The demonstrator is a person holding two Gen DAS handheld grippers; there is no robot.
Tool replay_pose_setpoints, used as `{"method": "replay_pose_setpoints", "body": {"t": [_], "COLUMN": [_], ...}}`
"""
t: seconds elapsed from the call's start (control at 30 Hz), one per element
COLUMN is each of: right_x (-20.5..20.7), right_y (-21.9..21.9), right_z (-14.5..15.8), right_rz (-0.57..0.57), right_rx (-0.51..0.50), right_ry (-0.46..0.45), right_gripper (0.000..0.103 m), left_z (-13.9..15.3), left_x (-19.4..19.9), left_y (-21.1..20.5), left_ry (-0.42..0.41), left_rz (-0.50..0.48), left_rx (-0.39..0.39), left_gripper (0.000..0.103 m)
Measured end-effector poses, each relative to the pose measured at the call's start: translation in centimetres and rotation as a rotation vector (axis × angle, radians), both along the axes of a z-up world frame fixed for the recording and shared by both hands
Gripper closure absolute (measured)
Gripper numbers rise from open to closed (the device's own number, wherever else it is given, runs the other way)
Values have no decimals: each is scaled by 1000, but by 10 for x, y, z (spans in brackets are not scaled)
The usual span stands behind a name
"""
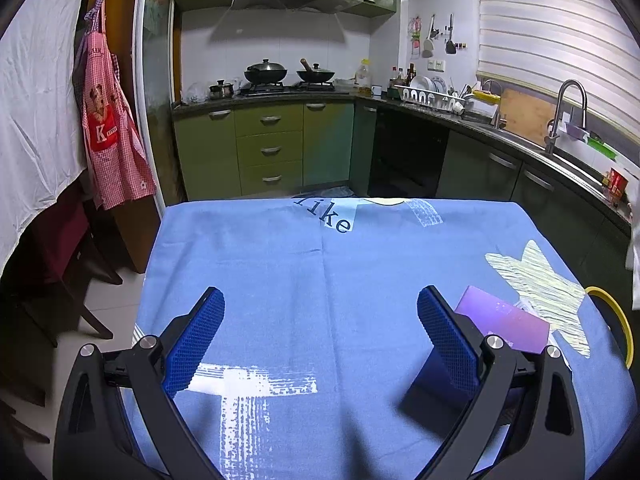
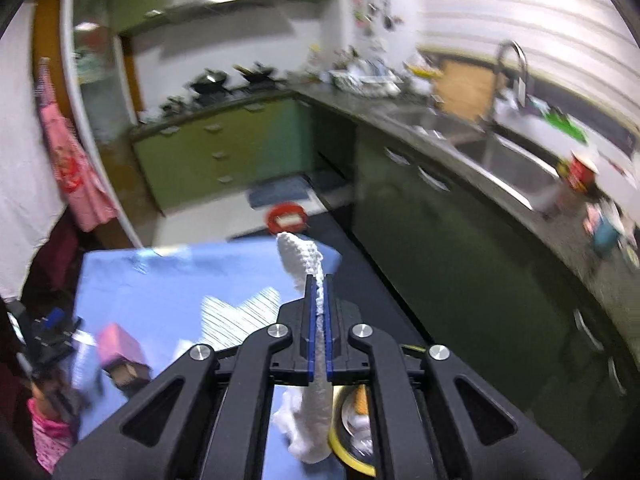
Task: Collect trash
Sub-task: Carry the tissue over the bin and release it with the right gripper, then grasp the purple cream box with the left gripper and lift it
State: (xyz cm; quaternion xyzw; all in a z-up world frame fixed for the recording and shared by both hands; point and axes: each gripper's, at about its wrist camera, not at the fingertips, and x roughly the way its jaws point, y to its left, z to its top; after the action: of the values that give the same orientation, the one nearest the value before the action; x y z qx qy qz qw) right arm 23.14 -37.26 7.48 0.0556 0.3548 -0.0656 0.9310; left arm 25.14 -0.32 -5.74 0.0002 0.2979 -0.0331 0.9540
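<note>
My left gripper (image 1: 320, 300) is open and empty, low over the blue tablecloth (image 1: 280, 264). A purple box (image 1: 504, 320) lies on the cloth just right of its right finger. My right gripper (image 2: 319, 280) is shut on a white paper towel (image 2: 300, 256), held in the air past the table's right edge; the towel sticks out ahead of the jaws and hangs down behind them. A yellow-rimmed trash bin (image 2: 352, 456) sits below that gripper, with some trash inside. The bin's rim also shows in the left wrist view (image 1: 620, 320). The purple box (image 2: 118, 346) shows blurred in the right wrist view.
Kitchen counters with a sink (image 1: 568, 160) run along the right, green cabinets (image 1: 268, 148) and a stove at the back. A dark chair (image 1: 52, 280) stands left of the table. A red round object (image 2: 287, 220) lies on the floor beyond the table.
</note>
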Motion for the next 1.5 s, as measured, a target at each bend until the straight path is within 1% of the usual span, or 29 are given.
{"method": "replay_pose_setpoints", "body": {"t": [0.2, 0.23, 0.27, 0.3, 0.33, 0.37, 0.47, 0.57, 0.67, 0.77, 0.8, 0.87, 0.93, 1.0, 1.1, 1.33, 1.5], "right_x": [-8, -6, -5, -7, -10, -15, -31, -47, -59, -66, -68, -71, -73, -73, -71, -64, -61], "right_y": [-52, -57, -61, -66, -69, -68, -62, -46, -27, -8, -3, 6, 13, 17, 20, 23, 27], "right_z": [-67, -78, -88, -98, -104, -108, -113, -123, -134, -149, -153, -160, -167, -173, -177, -180, -183], "right_rz": [-109, -118, -124, -144, -166, -178, -171, -150, -102, -54, -44, -25, -6, 9, 18, 30, 38], "right_rx": [39, 46, 46, 37, 11, -9, 21, 18, 57, 96, 103, 119, 137, 152, 165, 177, 181], "right_ry": [122, 153, 186, 205, 213, 216, 190, 173, 165, 175, 178, 183, 189, 196, 198, 208, 215], "right_gripper": [99, 89, 69, 61, 55, 55, 54, 50, 50, 49, 49, 49, 49, 49, 48, 48, 47], "left_z": [-3, -3, -4, -4, -5, -5, -6, -5, -3, -1, -1, 0, -1, -3, -1, -6, -10], "left_x": [1, 1, 1, 1, 1, 1, 1, 1, -1, 1, 0, -2, 1, 5, 11, 19, 25], "left_y": [-2, -3, -3, -4, -4, -4, -4, -6, -9, -18, -23, -33, -42, -50, -56, -61, -66], "left_ry": [6, 7, 8, 8, 7, 7, 10, 16, 22, 69, 76, 83, 98, 113, 120, 166, 185], "left_rz": [-5, -8, -10, -13, -14, -15, -20, -41, -123, -259, -298, -349, -377, -423, -472, -597, -647], "left_rx": [4, 4, 4, 5, 6, 7, 3, -10, -67, -133, -133, -102, -61, -45, -45, -83, -79], "left_gripper": [7, 7, 7, 7, 7, 7, 7, 7, 7, 7, 7, 6, 6, 6, 6, 6, 6]}}
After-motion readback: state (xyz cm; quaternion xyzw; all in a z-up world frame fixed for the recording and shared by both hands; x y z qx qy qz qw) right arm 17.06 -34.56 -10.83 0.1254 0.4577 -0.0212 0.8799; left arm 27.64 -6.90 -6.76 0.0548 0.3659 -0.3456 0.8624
